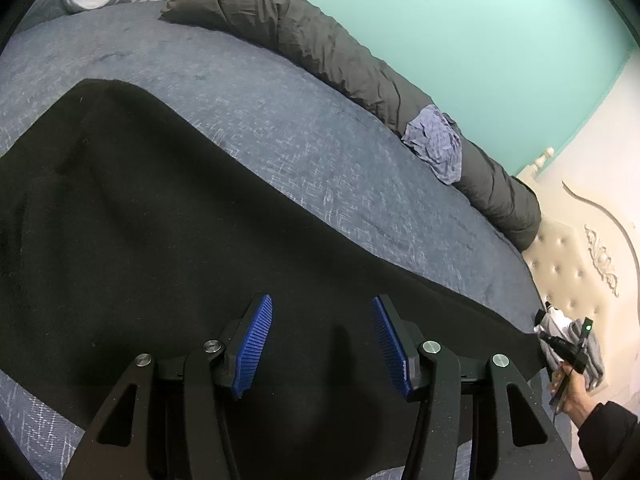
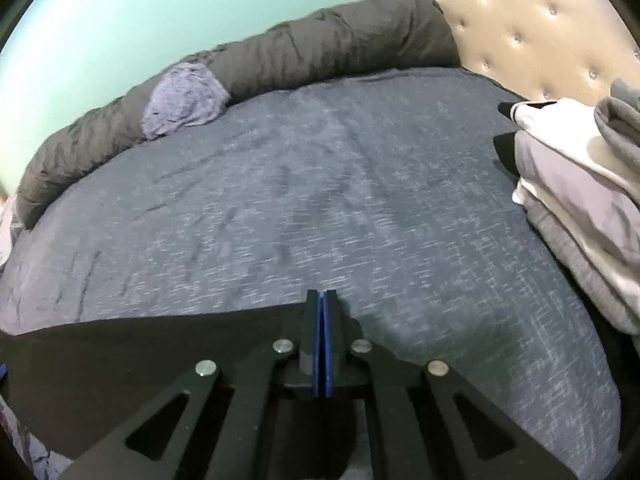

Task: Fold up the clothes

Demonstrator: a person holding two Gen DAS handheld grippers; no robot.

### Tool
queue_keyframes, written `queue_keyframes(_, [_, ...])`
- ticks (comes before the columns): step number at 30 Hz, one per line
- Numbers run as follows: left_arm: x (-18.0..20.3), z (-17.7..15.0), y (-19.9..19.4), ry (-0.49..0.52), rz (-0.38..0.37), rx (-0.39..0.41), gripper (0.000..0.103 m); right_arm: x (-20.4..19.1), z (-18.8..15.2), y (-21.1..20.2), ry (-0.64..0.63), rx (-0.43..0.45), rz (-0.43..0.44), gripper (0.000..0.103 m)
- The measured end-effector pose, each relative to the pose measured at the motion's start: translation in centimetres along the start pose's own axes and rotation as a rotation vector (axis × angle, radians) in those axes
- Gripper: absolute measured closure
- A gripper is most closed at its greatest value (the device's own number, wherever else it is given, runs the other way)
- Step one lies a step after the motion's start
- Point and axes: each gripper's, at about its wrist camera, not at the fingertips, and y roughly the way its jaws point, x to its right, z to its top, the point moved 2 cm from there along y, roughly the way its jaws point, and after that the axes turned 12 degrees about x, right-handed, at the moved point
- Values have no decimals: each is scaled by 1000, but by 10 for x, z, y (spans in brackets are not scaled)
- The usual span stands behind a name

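Observation:
A large black garment point(image 1: 160, 240) lies spread flat on the blue-grey bed cover point(image 1: 320, 140). My left gripper point(image 1: 322, 308) is open just above the garment, its blue pads point(image 1: 256, 344) apart. In the left wrist view the right gripper point(image 1: 560, 346) is at the garment's far right corner, held by a hand. In the right wrist view my right gripper point(image 2: 322, 300) is shut, pads pressed together on the corner edge of the black garment point(image 2: 140, 360), low over the bed cover point(image 2: 360, 200).
A rolled dark grey duvet point(image 1: 320, 48) lies along the far side by the teal wall, with a crumpled lilac cloth point(image 1: 436, 144) on it. A stack of folded grey and white clothes point(image 2: 580, 200) sits at the right by the cream tufted headboard point(image 2: 540, 32).

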Motion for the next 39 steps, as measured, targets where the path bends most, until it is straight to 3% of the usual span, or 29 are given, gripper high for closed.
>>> queue_keyframes(10, [8, 1, -5, 44, 24, -8, 46, -107, -57, -37, -1, -24, 225, 100])
queue_keyframes(23, [7, -8, -9, 67, 28, -41, 44, -222, -134, -77, -2, -92, 353, 94])
queue_keyframes(28, [11, -16, -13, 101, 17, -59, 43, -251, -151, -89, -42, -108, 400, 78])
queue_keyframes(34, [27, -21, -12, 134, -14, -82, 40, -272, -171, -97, -81, -133, 462, 78])
queue_keyframes(39, [60, -17, 5, 184, -47, -126, 38, -259, -172, -95, -52, -139, 476, 78])
